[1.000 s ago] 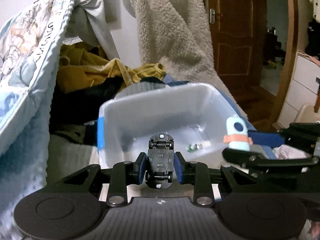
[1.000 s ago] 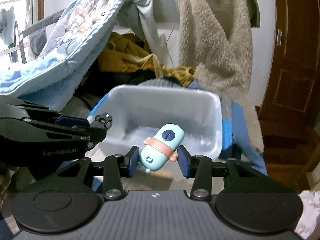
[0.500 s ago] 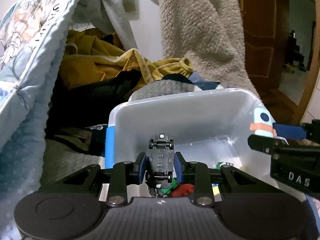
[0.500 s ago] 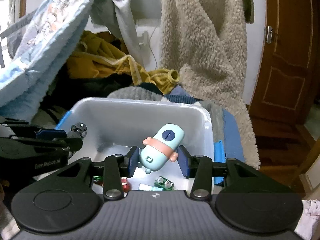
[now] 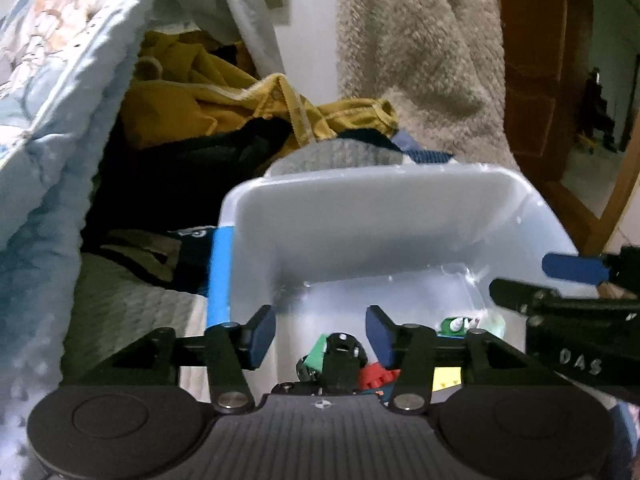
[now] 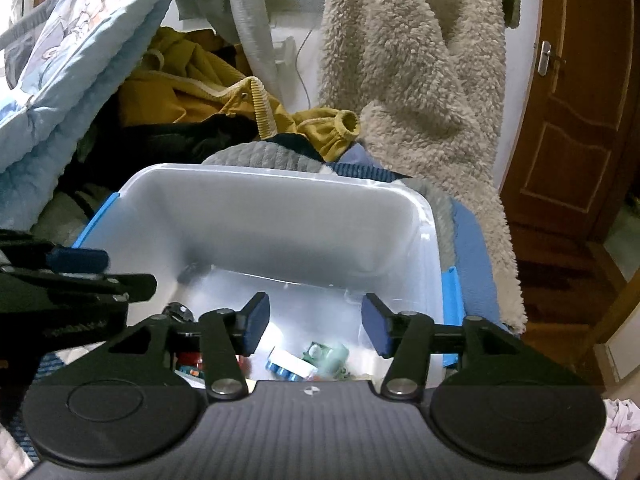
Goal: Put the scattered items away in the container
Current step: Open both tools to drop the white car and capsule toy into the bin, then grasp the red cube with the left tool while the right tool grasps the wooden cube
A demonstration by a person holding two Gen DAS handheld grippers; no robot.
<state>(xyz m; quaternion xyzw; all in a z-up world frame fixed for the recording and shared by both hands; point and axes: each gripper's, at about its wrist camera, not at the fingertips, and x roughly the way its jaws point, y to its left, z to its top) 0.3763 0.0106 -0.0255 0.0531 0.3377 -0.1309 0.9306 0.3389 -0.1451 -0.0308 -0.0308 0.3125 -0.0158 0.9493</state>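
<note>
Here, both the left gripper [image 5: 320,334] and right gripper [image 6: 315,327] are spread wide, empty; the toy car [image 5: 340,364] is seen below the left one, inside the container [image 5: 372,216].

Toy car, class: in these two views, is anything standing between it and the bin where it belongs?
Nothing visible does. The toy car already lies inside the bin, under the open left tool, among other small toys. The right tool is open above the bin too.
</note>
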